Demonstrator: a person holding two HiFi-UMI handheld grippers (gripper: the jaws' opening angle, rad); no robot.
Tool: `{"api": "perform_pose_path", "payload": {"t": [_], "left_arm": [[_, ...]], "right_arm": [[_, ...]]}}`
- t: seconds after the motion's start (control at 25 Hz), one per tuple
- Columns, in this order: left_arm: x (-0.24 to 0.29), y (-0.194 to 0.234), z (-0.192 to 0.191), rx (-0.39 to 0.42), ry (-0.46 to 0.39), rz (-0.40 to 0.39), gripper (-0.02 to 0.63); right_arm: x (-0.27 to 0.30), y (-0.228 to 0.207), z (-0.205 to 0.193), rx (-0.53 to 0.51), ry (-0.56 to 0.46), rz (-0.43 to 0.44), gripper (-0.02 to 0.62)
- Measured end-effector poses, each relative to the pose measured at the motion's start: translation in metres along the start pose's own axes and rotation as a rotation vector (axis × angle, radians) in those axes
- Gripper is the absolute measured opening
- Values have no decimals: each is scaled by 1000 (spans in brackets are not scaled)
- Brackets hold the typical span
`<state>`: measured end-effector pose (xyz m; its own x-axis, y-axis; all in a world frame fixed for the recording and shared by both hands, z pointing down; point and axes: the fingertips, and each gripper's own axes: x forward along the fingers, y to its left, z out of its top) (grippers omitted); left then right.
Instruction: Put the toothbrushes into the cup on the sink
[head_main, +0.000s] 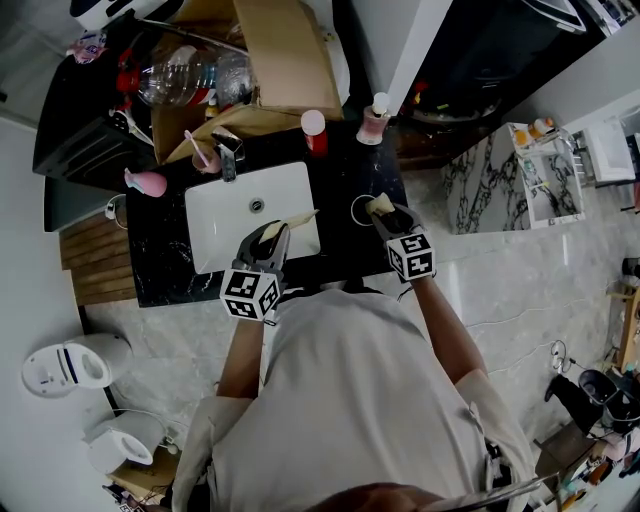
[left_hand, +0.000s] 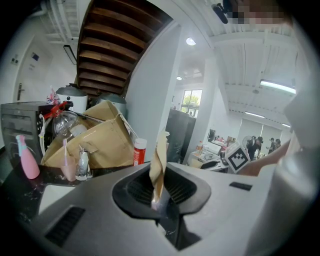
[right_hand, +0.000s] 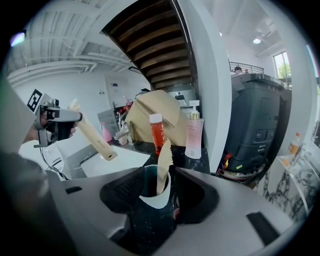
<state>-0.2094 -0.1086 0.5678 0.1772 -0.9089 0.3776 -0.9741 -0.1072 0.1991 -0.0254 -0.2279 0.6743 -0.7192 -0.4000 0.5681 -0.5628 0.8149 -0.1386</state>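
Head view first: gripping a wrapped toothbrush (head_main: 300, 217) in the left gripper (head_main: 272, 240), mid-frame over the white sink (head_main: 215, 215). Just right of centre, hovering the right gripper (head_main: 388, 215) at the cup (head_main: 362, 210) on the black counter (head_main: 340, 170), with a second toothbrush (head_main: 379, 204) standing in it.

Over to the left gripper view: jaws pinched narrow on the wrapped toothbrush (left_hand: 160, 160), sticking up at centre.

Right gripper view now: jaws spread wide either side of the cup (right_hand: 150, 200), low centre, gripping nothing, second toothbrush (right_hand: 163, 162) leaning inside.
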Motion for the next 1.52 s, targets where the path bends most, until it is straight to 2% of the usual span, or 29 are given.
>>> {"api": "perform_pose_path", "payload": {"t": [1.0, 1.52], "left_arm": [[-1, -21, 5, 40, -13, -85, 52], [8, -39, 15, 73, -18, -140, 52]], "right_arm": [[-55, -13, 3, 70, -68, -116, 205], [-89, -20, 4, 108, -109, -156, 118]]}}
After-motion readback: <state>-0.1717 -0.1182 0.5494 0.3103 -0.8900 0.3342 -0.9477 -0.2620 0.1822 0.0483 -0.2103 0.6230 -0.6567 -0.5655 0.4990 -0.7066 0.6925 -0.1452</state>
